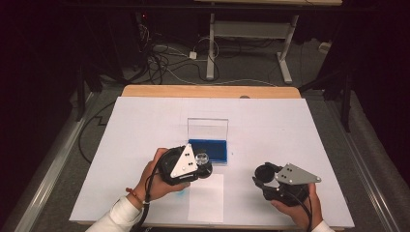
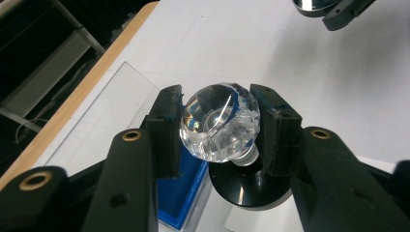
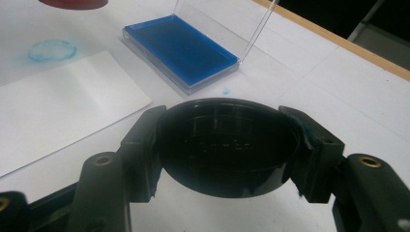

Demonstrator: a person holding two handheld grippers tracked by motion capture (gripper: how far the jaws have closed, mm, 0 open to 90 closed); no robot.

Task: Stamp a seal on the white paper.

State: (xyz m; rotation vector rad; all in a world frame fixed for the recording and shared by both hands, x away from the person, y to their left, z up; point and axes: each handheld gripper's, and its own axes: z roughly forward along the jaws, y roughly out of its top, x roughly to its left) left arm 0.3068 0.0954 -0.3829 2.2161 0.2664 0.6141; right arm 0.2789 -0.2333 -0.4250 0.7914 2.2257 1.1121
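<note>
Left claw [image 2: 216, 126] clamps a faceted clear crystal knob [image 2: 220, 126] between its 2 black pads, 1 on each side; below the knob a short neck joins a round black base [image 2: 246, 186], so the piece reads as a stamp held by its handle. In the high view the left claw [image 1: 203, 162] hangs just in front of the near edge of the blue ink pad [image 1: 215, 150], above the counter [image 1: 145, 125], which is covered in white. The ink pad sits in a clear case whose lid [image 1: 208, 128] stands upright at its far edge. In the left gripper view a corner of the blue pad [image 2: 186, 195] lies directly under the left pad of the claw.

Right claw [image 3: 227, 147] is closed on a round black cap [image 3: 227, 145], hollow side up, with 1 pad against each side of its rim. In the high view the right claw [image 1: 263, 175] holds this cap well to the right of the ink pad, apart from the left claw.

A white paper sheet [image 1: 207, 198] lies at the near edge of the counter between the 2 hands. A faint blue ring print [image 3: 52, 50] marks the counter just beside the sheet's left side.
</note>
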